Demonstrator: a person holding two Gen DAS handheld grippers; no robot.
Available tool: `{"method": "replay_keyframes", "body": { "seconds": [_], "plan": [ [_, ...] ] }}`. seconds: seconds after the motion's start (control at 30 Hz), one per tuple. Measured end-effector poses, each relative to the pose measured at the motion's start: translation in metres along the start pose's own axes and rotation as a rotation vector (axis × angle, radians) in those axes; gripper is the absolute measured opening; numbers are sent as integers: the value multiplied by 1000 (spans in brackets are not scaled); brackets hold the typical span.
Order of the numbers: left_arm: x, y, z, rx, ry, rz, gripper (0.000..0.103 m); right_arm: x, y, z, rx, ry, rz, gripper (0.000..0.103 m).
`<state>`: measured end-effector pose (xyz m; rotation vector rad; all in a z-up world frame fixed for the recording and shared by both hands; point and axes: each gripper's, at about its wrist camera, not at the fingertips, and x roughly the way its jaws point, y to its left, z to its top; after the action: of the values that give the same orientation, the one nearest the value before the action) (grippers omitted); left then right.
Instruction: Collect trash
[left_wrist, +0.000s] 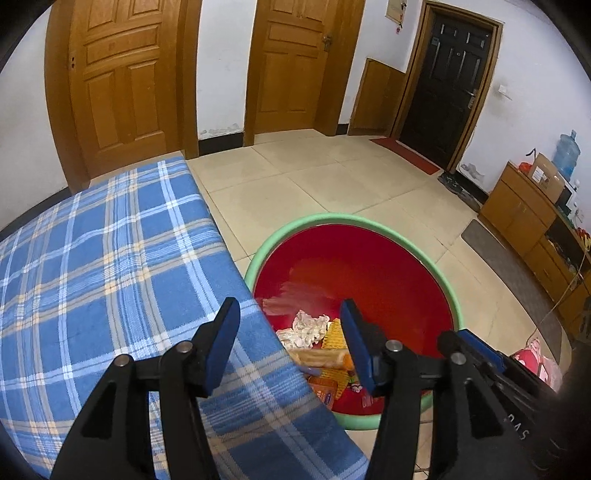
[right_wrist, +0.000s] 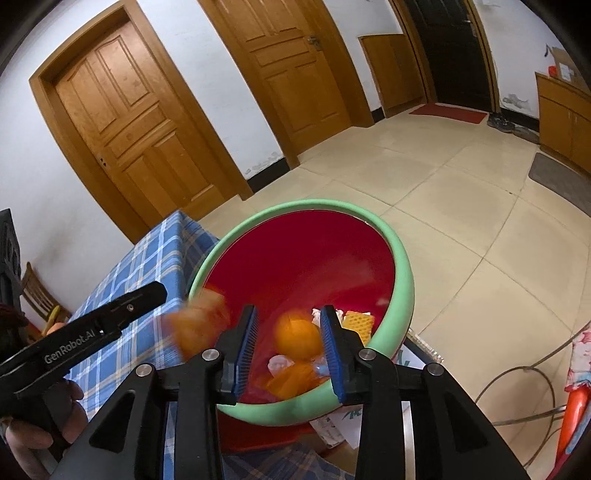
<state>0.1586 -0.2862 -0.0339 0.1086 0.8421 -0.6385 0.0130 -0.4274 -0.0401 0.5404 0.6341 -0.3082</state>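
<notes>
Now, left tool (left_wrist: 290, 325): standing released, jaws apart with nothing between the blue pads, hanging over the line where the counter edge is meeting the bin.
Right tool (right_wrist: 290, 339): also standing released, pointing down into the bin; an orange (right_wrist: 297, 338) is showing between its pads, with a clear gap at the left pad. Whether the right pad is touching it cannot be told.
Blurred orange thing (right_wrist: 195, 328): smearing across the near-left rim of the bin, beside the left pad; its shape is too blurred to tell.
Bin (left_wrist: 332, 218): red inside with a green rim, sitting on the floor tight against the counter's side.
Trash: lying in the bin's near bottom, with a crumpled white tissue (left_wrist: 308, 326), a yellow foam net (left_wrist: 334, 334), a tan roll (left_wrist: 321, 360) and an orange packet (left_wrist: 325, 387) crowding together.
Counter (left_wrist: 110, 258): carrying a blue plaid cloth, its long edge running diagonally from the far corner down past the bin; the cloth is lying bare in the left wrist view.
Person's hand (right_wrist: 37, 432): gripping the left tool's handle at the lower left of the right wrist view.
Floor (left_wrist: 332, 173): stretching open and tiled beyond the bin toward the wooden doors.
Right margin: a wooden cabinet (left_wrist: 517, 210) and a grey mat (left_wrist: 509, 266) lining the wall, well apart from the bin.
Cable (right_wrist: 517, 387): looping on the floor just right of the bin.
</notes>
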Motion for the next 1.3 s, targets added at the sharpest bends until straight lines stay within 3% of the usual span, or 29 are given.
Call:
{"method": "replay_keyframes", "body": {
  "seconds": [0.37, 0.63, 0.8, 1.03, 1.3],
  "plan": [
    [-14, 10, -9, -30, -4, 45, 62, -6, 3, 0, -12, -9, -15, 53],
    [-45, 33, -19, -82, -29, 110, 68, -19, 23, -5, -56, -17, -33, 68],
    [-71, 52, -30, -123, -50, 154, 70, -30, 44, -10, -98, -24, 0, 76],
    [-112, 83, -46, -165, -85, 239, 74, -43, 72, -20, -147, -20, 37, 78],
    [-160, 109, -72, -195, -138, 331, 88, -62, 108, -31, -198, -41, 74, 84]
  ]
}}
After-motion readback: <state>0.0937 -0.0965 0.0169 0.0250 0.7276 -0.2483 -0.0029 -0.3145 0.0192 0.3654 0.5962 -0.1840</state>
